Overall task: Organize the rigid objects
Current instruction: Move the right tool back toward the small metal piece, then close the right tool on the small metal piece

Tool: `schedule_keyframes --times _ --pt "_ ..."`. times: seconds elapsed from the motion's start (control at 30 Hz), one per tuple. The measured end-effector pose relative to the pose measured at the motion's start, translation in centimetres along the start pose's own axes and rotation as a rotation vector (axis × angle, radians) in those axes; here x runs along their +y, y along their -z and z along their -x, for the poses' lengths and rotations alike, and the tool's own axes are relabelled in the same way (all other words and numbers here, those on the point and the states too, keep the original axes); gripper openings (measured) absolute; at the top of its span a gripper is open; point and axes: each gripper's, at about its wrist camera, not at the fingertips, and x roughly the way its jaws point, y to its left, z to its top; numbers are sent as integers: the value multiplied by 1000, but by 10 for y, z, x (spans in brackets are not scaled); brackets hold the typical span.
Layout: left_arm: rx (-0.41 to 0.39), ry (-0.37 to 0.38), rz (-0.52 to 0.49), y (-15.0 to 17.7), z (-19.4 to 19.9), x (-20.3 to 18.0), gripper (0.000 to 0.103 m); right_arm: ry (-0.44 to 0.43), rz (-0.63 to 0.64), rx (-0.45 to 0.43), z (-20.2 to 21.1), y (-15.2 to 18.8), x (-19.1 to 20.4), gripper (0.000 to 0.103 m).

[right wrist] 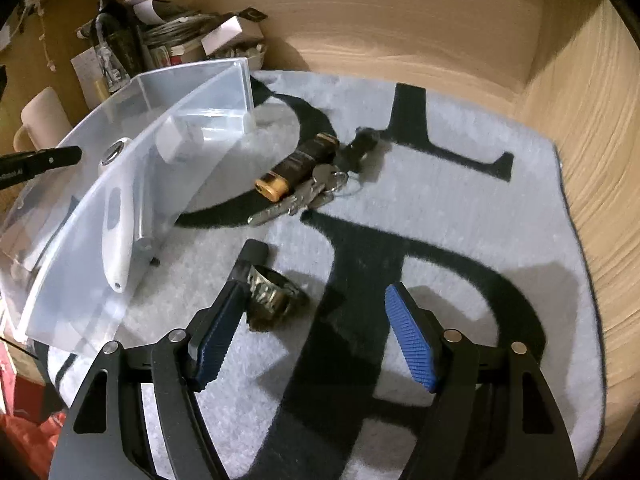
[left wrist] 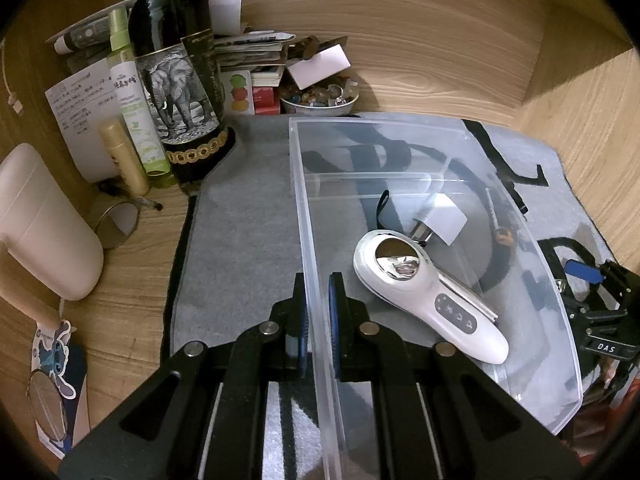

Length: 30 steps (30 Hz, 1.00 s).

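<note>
2 items in clear bin (left wrist: 532, 216): white handheld device (left wrist: 424, 296), charger (left wrist: 444, 218)

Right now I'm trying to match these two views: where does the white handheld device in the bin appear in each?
Left wrist: the white handheld device lies inside the clear bin, right of centre, just beyond the left gripper.
Right wrist: it shows at left through the bin's wall.
Shared landmark: the wine bottle, upper left in both.
</note>
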Motion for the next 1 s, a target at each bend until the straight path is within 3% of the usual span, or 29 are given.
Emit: schedule_keyframes --times 0.27,0.57,1.0 --pt "0 -4 1 0 0 1 9 -39 -4 -7 -5 1 -3 30" --pt "0 -5 1 0 0 1 9 -31 7 -53 6 -10 -2 29" --pt "-3 3 -1 0 0 0 9 -39 70 -224 50 -55 22 29"
